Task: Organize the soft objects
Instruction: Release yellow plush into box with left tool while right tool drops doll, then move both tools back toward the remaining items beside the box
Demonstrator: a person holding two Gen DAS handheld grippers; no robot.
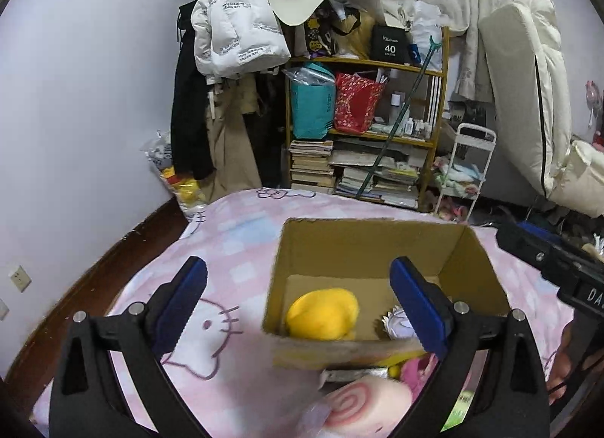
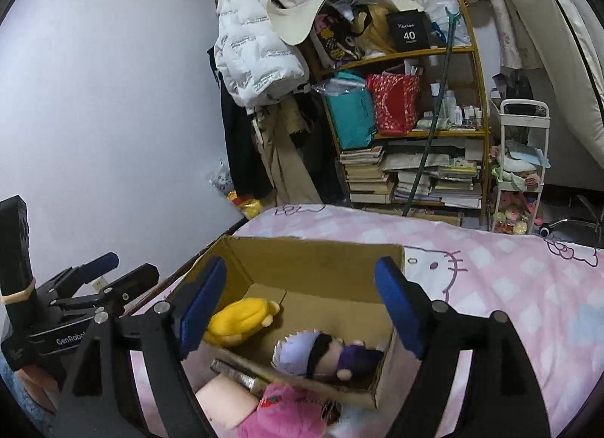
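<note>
An open cardboard box (image 1: 377, 242) (image 2: 302, 260) sits on the pink bed. Inside lie a yellow plush (image 1: 322, 313) (image 2: 239, 319) and a doll with pale lilac hair and purple clothes (image 2: 321, 353), partly seen in the left wrist view (image 1: 396, 325). In front of the box lie a pink-swirl soft cushion (image 1: 362, 406) (image 2: 222, 400) and a pink plush (image 2: 287, 411) (image 1: 417, 372). My left gripper (image 1: 298, 298) is open and empty, above the box's near left corner. My right gripper (image 2: 302, 302) is open and empty over the box.
The bed has a pink Hello Kitty sheet (image 1: 226, 249) (image 2: 490, 268). Behind stand a cluttered wooden bookshelf (image 1: 366, 136) (image 2: 407, 128), hanging coats (image 1: 234, 23) and a white trolley (image 2: 517, 166). The other gripper shows at the right edge (image 1: 558, 268) and left edge (image 2: 75, 298).
</note>
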